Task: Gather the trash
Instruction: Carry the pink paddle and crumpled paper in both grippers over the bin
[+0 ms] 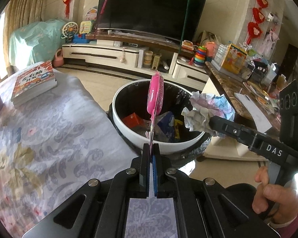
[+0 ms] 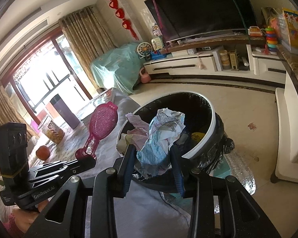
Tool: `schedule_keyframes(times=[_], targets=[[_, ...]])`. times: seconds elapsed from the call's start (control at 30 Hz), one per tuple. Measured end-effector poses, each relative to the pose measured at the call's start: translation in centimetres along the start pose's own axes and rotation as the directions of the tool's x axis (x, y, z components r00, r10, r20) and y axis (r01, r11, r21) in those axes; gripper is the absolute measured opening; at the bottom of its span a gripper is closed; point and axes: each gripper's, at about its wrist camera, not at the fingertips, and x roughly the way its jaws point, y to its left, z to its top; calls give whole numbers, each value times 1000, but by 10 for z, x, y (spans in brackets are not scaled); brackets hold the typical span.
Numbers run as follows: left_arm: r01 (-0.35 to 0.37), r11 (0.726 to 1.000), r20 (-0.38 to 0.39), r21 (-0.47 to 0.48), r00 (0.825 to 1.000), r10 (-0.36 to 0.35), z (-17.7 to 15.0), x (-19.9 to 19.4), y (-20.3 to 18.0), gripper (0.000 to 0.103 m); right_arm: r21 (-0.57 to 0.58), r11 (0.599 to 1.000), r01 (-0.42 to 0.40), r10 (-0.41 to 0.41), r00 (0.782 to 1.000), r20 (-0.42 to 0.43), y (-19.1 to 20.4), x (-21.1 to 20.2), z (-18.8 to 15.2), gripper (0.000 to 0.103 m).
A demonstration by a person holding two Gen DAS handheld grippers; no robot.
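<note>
Pink plastic catches the eye first: a flat, paddle-shaped pink brush with a perforated face (image 1: 155, 94) stands upright from the left gripper (image 1: 151, 148), whose jaws are pressed together on the thin handle end. In the right wrist view the same brush (image 2: 103, 122) hangs above the patterned lilac cloth covering the table (image 1: 49, 130), just short of the round white-rimmed trash bin with a black liner (image 1: 117, 107), so it needs to travel a little further over the opening before it is let go. A tall, narrow thing like this is likely to tip as it falls; lowering it handle-first toward the middle of the bin, away from the white rim, looks like the safer release.

Further right, the bin already holds a red carton (image 1: 133, 120) and some wrappers, leaving room for more. To the right again, the right gripper (image 2: 152, 154) has its jaws partly closed on a crumpled wad of white, blue and pink paper (image 2: 162, 136). From the left wrist camera the wad (image 1: 204, 113) appears over the bin's right-hand edge, though how far inside it sits is hard to tell. Carrying it inward before opening should keep the light paper from catching on the rim (image 2: 205, 138) and spilling onto the tiled floor (image 2: 248, 109).
</note>
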Motion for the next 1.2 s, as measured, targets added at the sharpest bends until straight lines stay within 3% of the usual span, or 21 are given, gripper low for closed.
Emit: schedule_keyframes(times=[1.2], targets=[[-16,999,-44,38,999,18,37,45,-13,0,-26,999,33,-34,998,-44,-10,27,32,37]])
